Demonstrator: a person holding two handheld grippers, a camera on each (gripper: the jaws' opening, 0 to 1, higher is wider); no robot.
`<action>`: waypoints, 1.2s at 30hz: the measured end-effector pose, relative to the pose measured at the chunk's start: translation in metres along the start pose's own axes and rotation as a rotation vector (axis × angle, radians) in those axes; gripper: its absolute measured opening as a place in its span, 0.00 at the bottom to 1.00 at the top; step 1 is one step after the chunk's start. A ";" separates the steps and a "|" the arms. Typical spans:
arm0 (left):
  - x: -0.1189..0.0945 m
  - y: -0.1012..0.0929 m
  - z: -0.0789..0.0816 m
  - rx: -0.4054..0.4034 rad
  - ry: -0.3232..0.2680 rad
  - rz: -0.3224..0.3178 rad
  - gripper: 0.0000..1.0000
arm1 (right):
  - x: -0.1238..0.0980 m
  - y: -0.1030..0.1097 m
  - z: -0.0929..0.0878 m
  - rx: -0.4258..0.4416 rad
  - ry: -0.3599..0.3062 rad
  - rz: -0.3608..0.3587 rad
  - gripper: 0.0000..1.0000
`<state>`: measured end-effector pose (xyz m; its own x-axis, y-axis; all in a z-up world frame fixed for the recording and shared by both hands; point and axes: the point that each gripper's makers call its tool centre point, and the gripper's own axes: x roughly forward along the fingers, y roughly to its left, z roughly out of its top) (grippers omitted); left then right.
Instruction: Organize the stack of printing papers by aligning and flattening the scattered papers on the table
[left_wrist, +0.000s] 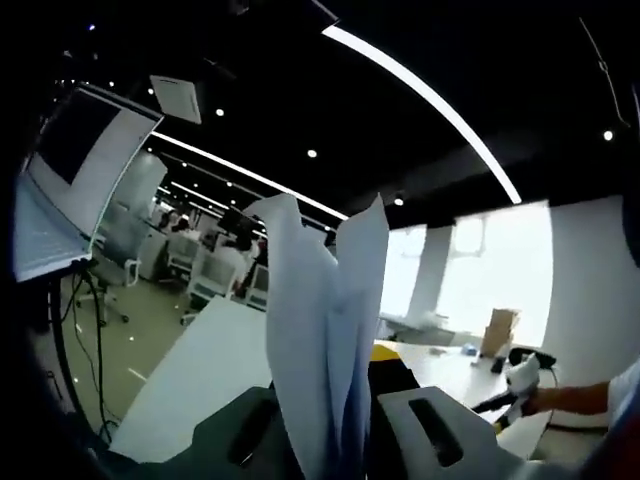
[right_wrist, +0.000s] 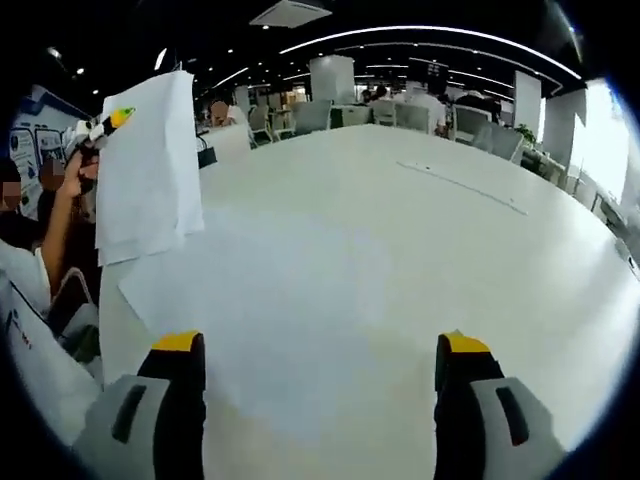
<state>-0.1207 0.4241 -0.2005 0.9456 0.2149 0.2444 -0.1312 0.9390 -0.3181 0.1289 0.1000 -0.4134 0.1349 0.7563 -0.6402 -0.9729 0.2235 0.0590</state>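
Several white sheets (left_wrist: 320, 330) stand up between the jaws of my left gripper (left_wrist: 330, 410), which is shut on their lower edge. In the right gripper view the same bundle of sheets (right_wrist: 150, 180) hangs in the air at the upper left, pinched at its top by the left gripper (right_wrist: 108, 120) in a person's hand. My right gripper (right_wrist: 322, 345) is open above the white table (right_wrist: 470, 260), nothing between its yellow-tipped jaws. One more sheet (right_wrist: 250, 290) lies flat on the table just ahead of the right gripper.
A thin strip (right_wrist: 460, 185) lies further out on the table. An open laptop (left_wrist: 70, 180) on a stand is at the left, a cardboard box (left_wrist: 498, 330) far right. A person's forearm (left_wrist: 575, 400) reaches in low right. Office chairs and desks fill the background.
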 end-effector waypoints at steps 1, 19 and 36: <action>-0.001 0.001 0.001 0.001 -0.001 0.004 0.06 | 0.003 0.002 -0.001 -0.020 0.007 0.001 0.90; -0.023 0.020 0.013 0.052 0.011 0.076 0.06 | 0.017 0.016 -0.001 -0.089 -0.005 0.023 0.90; -0.018 0.017 -0.002 0.104 0.071 0.073 0.06 | 0.018 0.026 0.006 -0.120 -0.058 0.055 0.86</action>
<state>-0.1396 0.4358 -0.2123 0.9505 0.2678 0.1575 -0.2273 0.9451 -0.2348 0.1076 0.1233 -0.4188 0.0885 0.8006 -0.5926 -0.9941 0.1084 -0.0020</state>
